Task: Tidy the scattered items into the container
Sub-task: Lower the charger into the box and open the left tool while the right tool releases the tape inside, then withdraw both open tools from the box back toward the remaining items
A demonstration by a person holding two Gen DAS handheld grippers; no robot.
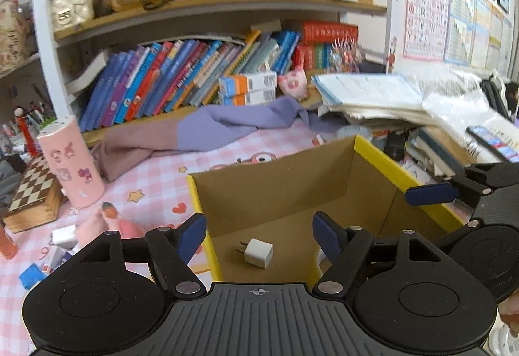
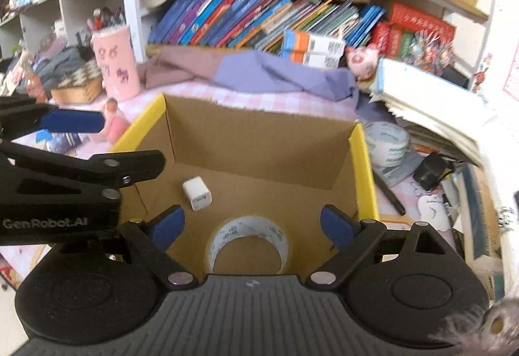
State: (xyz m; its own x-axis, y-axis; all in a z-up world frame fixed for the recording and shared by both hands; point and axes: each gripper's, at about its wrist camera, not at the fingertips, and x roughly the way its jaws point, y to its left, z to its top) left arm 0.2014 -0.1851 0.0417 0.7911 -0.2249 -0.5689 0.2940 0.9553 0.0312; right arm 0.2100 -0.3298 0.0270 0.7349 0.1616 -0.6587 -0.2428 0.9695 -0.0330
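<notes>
An open cardboard box with yellow rims (image 1: 373, 150) (image 2: 363, 168) stands on the pink checked cloth. Inside lie a white plug adapter (image 1: 258, 252) (image 2: 197, 193) and a roll of clear tape (image 2: 248, 241), partly seen in the left wrist view (image 1: 319, 260). My left gripper (image 1: 259, 234) is open and empty above the box's near left part. My right gripper (image 2: 251, 224) is open and empty over the tape roll. Scattered items lie left of the box: a pink doll (image 1: 108, 221) (image 2: 113, 121), a white charger (image 1: 63, 234) and a blue piece (image 1: 30, 275).
A pink cylinder (image 1: 69, 161) and a chess box (image 1: 32, 190) stand at the left. A purple cloth (image 1: 207, 125) lies behind the box under the bookshelves. Paper stacks (image 1: 369, 96), a second tape roll (image 2: 387, 142) and a black adapter (image 2: 429, 169) crowd the right.
</notes>
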